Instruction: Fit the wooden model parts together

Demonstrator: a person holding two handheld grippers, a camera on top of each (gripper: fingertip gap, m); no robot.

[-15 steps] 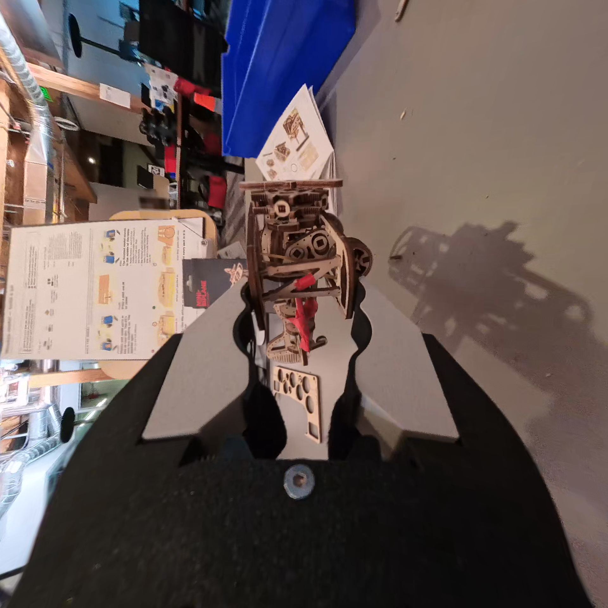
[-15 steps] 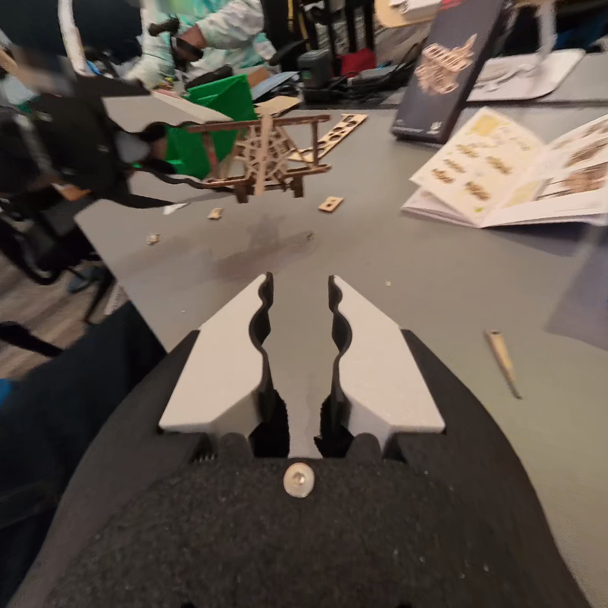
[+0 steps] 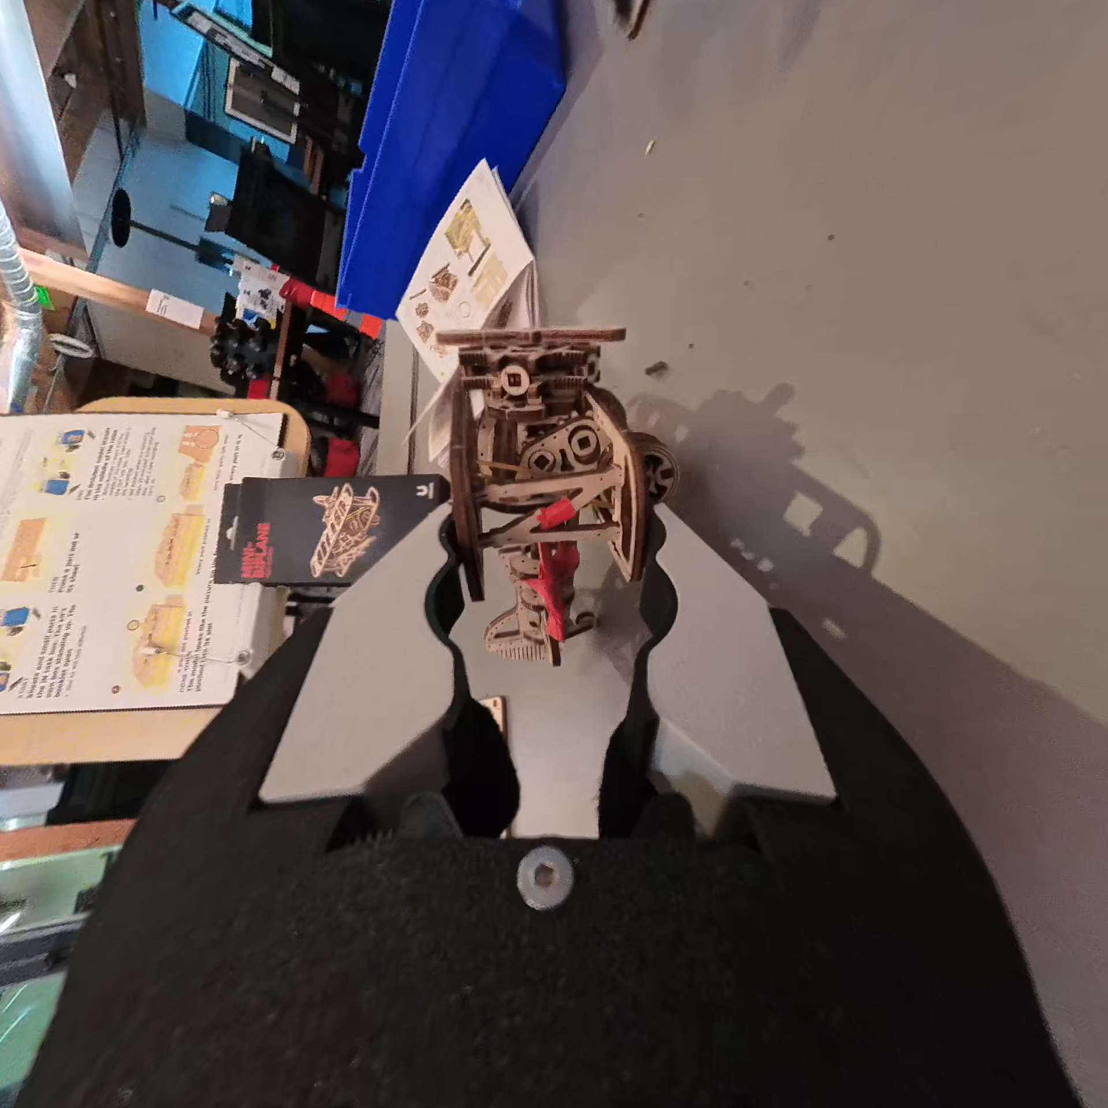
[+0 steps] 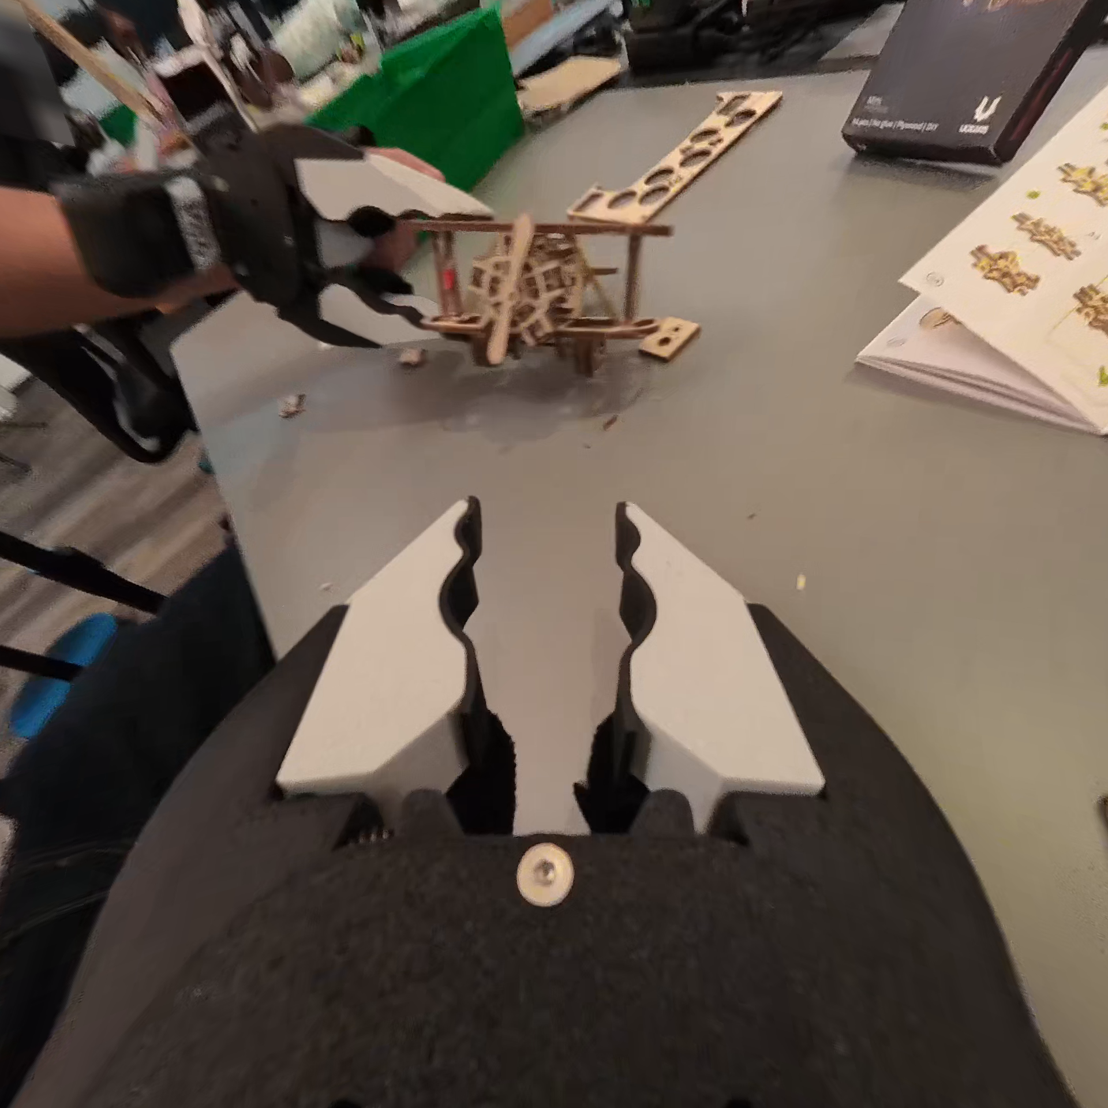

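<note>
Left gripper fingers spread around the biplane, wing ends between them; firm grip uncertain. Right gripper fingers apart, empty, above near desk. Biplane sits on desk, far left; punched sheet behind it, booklet right.

Left tongs: black felt-textured body, two pale grey wedge fingers with wavy black inner edges, silver hex screw centred just behind finger roots. Right tongs: same build, grey fingers, silver screw behind roots. Black glove with white-patterned wrist band behind left tongs, seen from right wrist view.
</note>
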